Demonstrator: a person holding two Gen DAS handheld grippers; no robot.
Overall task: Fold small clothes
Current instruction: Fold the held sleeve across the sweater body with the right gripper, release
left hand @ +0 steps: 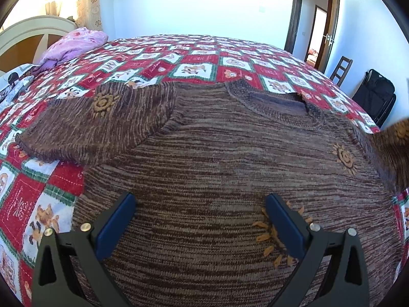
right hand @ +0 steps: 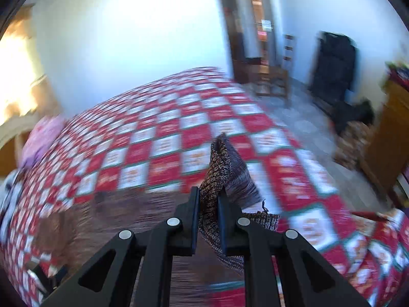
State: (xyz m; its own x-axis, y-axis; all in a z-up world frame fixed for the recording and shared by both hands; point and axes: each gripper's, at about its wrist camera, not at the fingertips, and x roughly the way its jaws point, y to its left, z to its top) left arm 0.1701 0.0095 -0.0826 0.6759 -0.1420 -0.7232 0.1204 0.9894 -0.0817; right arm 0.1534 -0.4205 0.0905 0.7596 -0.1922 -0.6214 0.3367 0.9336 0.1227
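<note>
Brown knit sweater (left hand: pixel 217 153) lies flat, front up, on red-and-white patchwork quilt (left hand: pixel 179 61), collar at far side, left sleeve spread toward far left. Your left gripper (left hand: pixel 202 204) hovers over near hem, jaws spread wide, nothing between them. Your right gripper (right hand: pixel 208 199) has jaws pressed together on fold of sweater's sleeve cuff (right hand: pixel 222 163), lifted clear of quilt. Right view motion-blurred. Pink bedding (left hand: pixel 76 44) at far left.
</note>
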